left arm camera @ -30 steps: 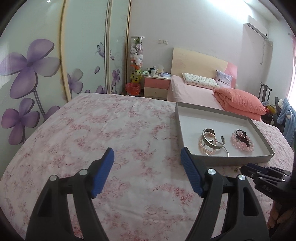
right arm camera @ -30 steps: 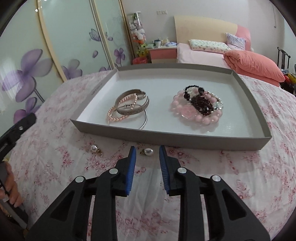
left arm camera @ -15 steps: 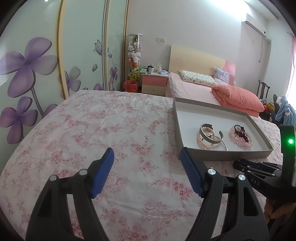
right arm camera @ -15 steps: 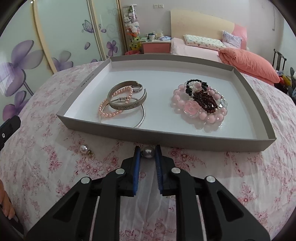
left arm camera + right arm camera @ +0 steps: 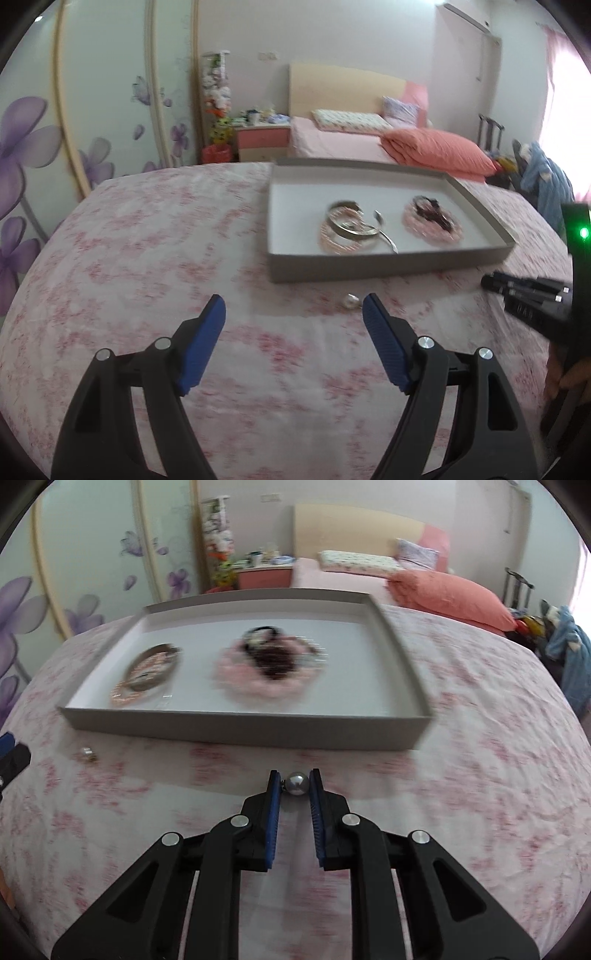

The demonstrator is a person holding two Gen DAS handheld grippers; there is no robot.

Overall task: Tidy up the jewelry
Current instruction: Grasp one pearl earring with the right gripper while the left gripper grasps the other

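Right gripper (image 5: pixel 294 783) was clamped on a pearl earring (image 5: pixel 296 783), pinched at the fingertips, just short of the grey tray's (image 5: pixel 243 730) front wall. Left gripper (image 5: pixel 293 314) was spread wide with nothing in it. I saw the second earring (image 5: pixel 351 301) lying on the floral bedspread (image 5: pixel 147 251) just beside its right fingertip, near the tray's front wall. Inside the tray: bangles (image 5: pixel 149 674) on the left, pink bead bracelets (image 5: pixel 271 664) mid-tray, both blurred.
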